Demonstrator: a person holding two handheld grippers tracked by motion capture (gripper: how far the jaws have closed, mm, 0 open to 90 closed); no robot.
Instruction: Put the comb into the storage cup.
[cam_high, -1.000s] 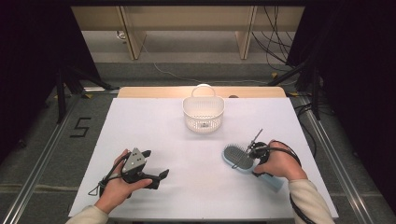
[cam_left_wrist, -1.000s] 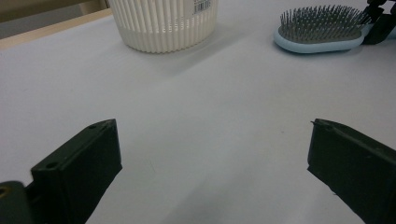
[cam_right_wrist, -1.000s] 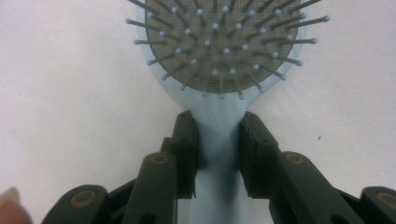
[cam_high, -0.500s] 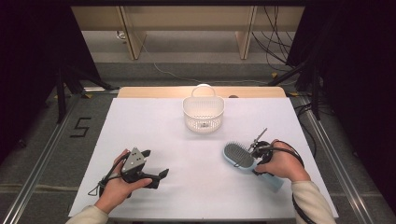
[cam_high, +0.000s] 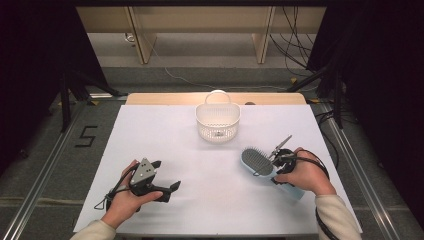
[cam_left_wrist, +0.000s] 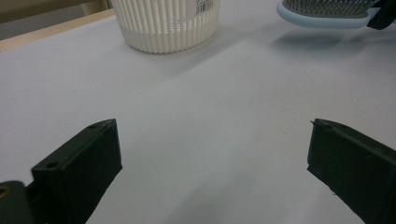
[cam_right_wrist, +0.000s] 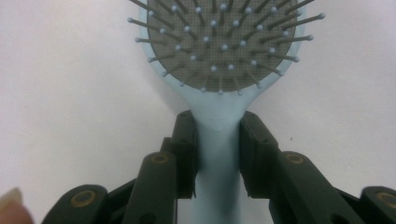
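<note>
the light-blue hairbrush (cam_right_wrist: 219, 60) is clamped by its handle between the jaws of the right gripper (cam_right_wrist: 218, 140), bristles up, its head jutting ahead of the tongs just above the white table (cam_high: 165, 135). this looks like the carry step: next comes a lift forward and leftward to the white basket (cam_high: 217, 121) beyond the brush. the left gripper (cam_left_wrist: 210, 163) rests wide open and empty, well apart from the brush.

The left gripper (cam_high: 167, 189) rests low in the left hand (cam_high: 125, 197), jaws wide apart. The right gripper (cam_right_wrist: 217, 140) is clamped tight, right hand (cam_high: 302, 175) behind.
</note>
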